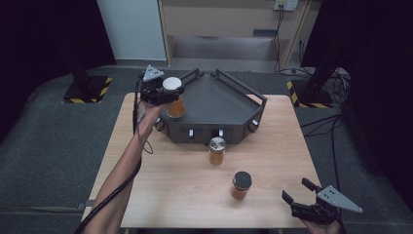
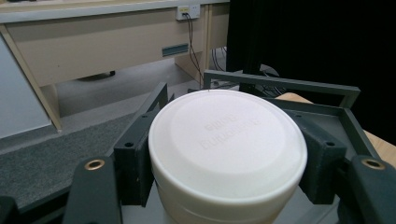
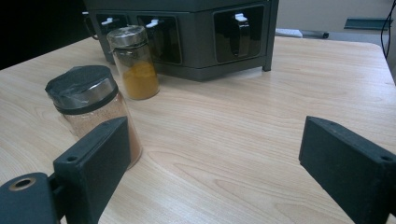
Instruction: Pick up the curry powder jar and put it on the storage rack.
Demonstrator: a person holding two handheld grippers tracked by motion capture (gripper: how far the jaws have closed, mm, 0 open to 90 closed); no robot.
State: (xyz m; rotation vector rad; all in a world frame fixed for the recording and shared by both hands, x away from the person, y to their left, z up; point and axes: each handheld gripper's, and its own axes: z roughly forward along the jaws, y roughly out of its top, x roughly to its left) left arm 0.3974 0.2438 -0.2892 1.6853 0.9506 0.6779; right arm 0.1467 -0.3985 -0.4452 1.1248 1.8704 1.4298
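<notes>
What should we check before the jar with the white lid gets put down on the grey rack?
1. Grip: the left gripper is shut on the white-lidded jar, pads on both sides of the lid. Ok.
2. Jar upright: it hangs straight in the high view. Ok.
3. Landing spot: the rack shows a bare top beside the jar. Ok.
4. Jar above the rack, not its rail: it sits near the rack's left edge. Cannot tell.
5. Right gripper out of the way: open, at the table's near right corner. Ok.
6. Other jars: the silver-lidded jar and the black-lidded jar stand on the table, apart from the rack. Ok.
</notes>
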